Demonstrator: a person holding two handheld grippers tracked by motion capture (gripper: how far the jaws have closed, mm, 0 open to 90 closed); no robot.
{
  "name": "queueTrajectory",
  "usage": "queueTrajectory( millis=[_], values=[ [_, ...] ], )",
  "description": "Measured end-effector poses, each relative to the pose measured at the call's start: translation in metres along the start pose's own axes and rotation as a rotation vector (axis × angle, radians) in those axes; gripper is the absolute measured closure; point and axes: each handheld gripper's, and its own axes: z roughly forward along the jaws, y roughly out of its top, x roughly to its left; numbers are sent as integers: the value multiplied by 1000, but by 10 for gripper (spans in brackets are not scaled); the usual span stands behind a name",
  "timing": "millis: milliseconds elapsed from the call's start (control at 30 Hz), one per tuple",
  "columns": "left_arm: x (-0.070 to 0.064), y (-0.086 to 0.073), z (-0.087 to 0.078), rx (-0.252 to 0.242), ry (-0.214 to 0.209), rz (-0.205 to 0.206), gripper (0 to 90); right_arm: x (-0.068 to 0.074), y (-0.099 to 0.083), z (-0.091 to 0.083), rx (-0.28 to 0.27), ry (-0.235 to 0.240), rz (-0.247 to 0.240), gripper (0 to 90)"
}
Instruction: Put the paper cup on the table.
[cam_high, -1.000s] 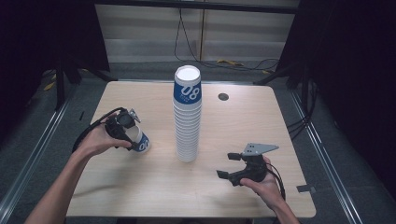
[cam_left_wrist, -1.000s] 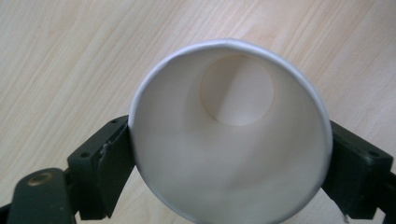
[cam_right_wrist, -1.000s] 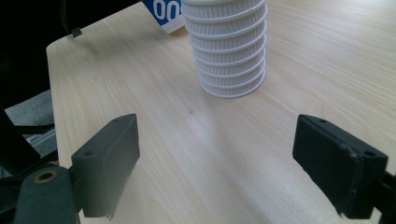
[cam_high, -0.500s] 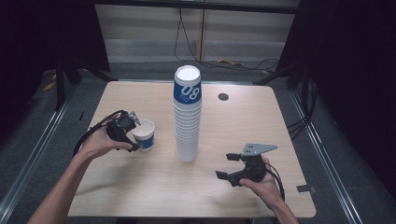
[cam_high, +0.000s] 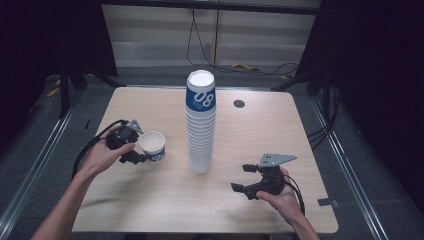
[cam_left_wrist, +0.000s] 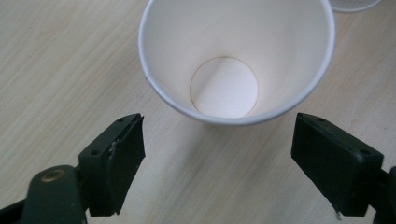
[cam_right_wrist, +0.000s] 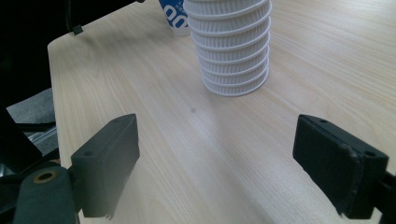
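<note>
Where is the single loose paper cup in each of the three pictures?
High view: the single cup stands left of centre, beside the left gripper.
Left gripper view: top centre, mouth toward the camera.
Right gripper view: a blue sliver at the top edge.
Shared landmark: the tall cup stack.

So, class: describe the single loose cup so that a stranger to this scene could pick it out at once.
Start at the wooden table and find the tall cup stack at its centre. Left of the stack, apart from it and just in front of the left gripper, sits the single cup. It stands alone, mouth open upward, empty.
</note>
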Motion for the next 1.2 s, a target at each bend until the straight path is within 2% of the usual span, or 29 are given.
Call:
queueTrajectory(
  millis=[133, 200, 267, 367, 467, 533, 600, 700, 767, 800, 933, 1000, 1100, 1167, 1200],
  values=[
    [-3, -8, -3, -50, -2, -29, 174, 0, 0, 0, -2, -2, 0, 149],
    [-5, -11, -4, -65, -7, -15, 174, -1, 0, 0, -7, -9, 0, 149],
    [-7, -15, -7, -99, 25, -32, 179, -1, 0, 0, -4, -9, 1, 150],
    [-11, -21, -11, -138, 29, -37, 178, 0, 0, 0, -3, -10, 0, 150],
    [-19, -26, -10, -134, 47, -16, 174, 0, 0, 0, -6, -13, 0, 150],
    [-23, -29, -10, -147, 25, -20, 179, -1, -1, 0, -7, -20, 6, 150],
    [-27, -31, -11, -152, 35, -15, 192, -1, -1, 0, -7, -21, 7, 150],
    [-35, -36, -11, -177, 12, -46, 192, -1, -1, 0, -10, -22, 8, 150],
    [-39, -37, -13, -181, 23, -62, 205, -1, -1, 0, -12, -24, 11, 152],
    [-40, -37, -14, -181, 25, -56, 205, -2, -1, -1, -12, -28, 12, 154],
    [-47, -41, -20, -245, -10, -98, 205, -1, -1, -1, -15, -28, 11, 162],
    [-51, -45, -21, -258, -24, -111, 205, -1, -1, -2, -18, -29, 9, 164],
    [-61, -48, -23, -274, 3, -120, 204, -2, -2, -2, -21, -35, 14, 163],
    [-67, -50, -24, -292, -1, -131, 203, -2, -2, -3, -30, -26, 27, 164],
    [-70, -51, -25, -302, 0, -122, 202, -1, -2, -3, -33, -24, 32, 164]
  ],
)
